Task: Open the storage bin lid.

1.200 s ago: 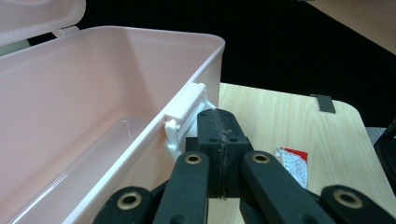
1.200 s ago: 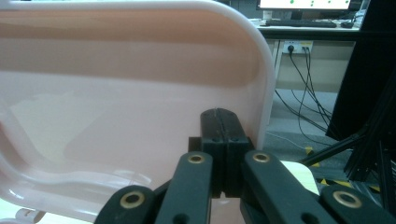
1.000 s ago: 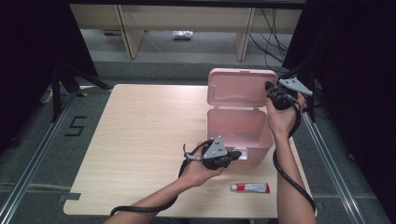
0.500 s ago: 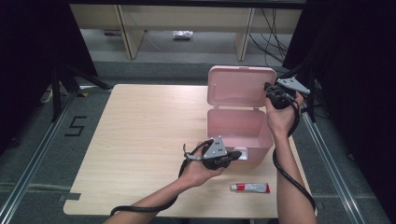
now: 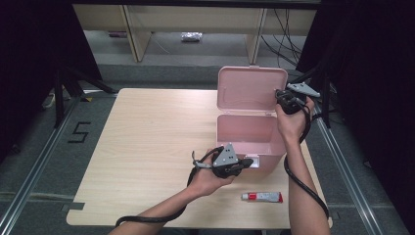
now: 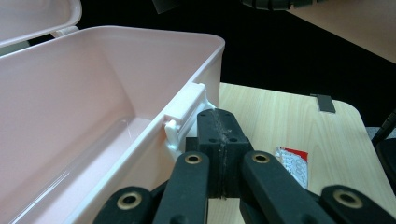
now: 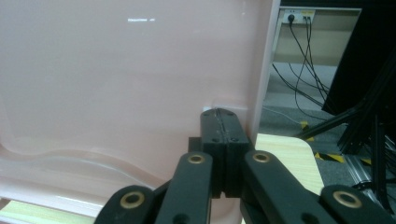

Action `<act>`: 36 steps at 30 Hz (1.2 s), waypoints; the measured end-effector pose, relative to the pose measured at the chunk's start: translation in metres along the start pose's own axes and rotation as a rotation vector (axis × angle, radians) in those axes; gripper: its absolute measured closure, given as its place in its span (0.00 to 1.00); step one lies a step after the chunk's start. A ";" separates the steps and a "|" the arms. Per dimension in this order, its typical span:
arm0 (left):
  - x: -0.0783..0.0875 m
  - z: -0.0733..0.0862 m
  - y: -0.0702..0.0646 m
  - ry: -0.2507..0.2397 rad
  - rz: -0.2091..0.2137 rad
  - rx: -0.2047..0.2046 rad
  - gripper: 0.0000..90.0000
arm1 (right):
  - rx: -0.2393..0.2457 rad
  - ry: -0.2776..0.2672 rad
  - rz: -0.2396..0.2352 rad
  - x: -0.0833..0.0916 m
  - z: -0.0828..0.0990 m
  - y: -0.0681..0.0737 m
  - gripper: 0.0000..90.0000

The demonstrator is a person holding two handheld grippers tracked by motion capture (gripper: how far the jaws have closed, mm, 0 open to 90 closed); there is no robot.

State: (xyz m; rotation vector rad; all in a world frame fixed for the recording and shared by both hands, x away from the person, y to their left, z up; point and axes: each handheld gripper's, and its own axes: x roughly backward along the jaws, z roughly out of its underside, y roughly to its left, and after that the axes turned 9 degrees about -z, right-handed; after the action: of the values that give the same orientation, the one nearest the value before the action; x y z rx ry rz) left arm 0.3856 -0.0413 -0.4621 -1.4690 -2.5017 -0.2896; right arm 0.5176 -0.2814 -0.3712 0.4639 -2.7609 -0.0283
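A pink box [image 5: 250, 134] sits open toward three o'clock on the surface [image 5: 147, 147]. The left gripper [image 5: 247, 162], pressed together, meets its front latch; the right gripper [image 5: 280, 95], also closed, touches the raised lid [image 5: 249, 88].

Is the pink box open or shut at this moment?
Open. The pink box has its lid standing upright behind the body, with the right gripper at the lid's edge; the inside looks empty.

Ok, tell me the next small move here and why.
Probably bring the left claw back to the tube and open it. The pink box stands open and looks bare inside, its lid propped by the shut right claw, and the tube lies on the table.
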 end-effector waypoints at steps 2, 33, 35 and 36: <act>0.000 0.000 0.000 -0.004 0.001 0.001 0.99 | -0.004 0.015 0.004 -0.001 0.001 -0.001 1.00; 0.000 0.000 0.000 -0.001 0.002 0.006 0.99 | -0.048 0.214 -0.004 -0.024 0.011 -0.014 1.00; 0.000 0.000 0.000 -0.001 0.002 0.007 0.99 | -0.064 0.221 0.003 -0.024 0.012 -0.013 1.00; 0.000 0.000 0.000 0.000 0.002 0.007 0.99 | -0.056 0.227 -0.001 -0.025 0.012 -0.014 1.00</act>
State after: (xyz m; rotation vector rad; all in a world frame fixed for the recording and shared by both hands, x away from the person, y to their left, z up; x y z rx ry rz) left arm 0.3859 -0.0415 -0.4623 -1.4693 -2.4984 -0.2793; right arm 0.5403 -0.2869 -0.3921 0.4253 -2.5306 -0.0492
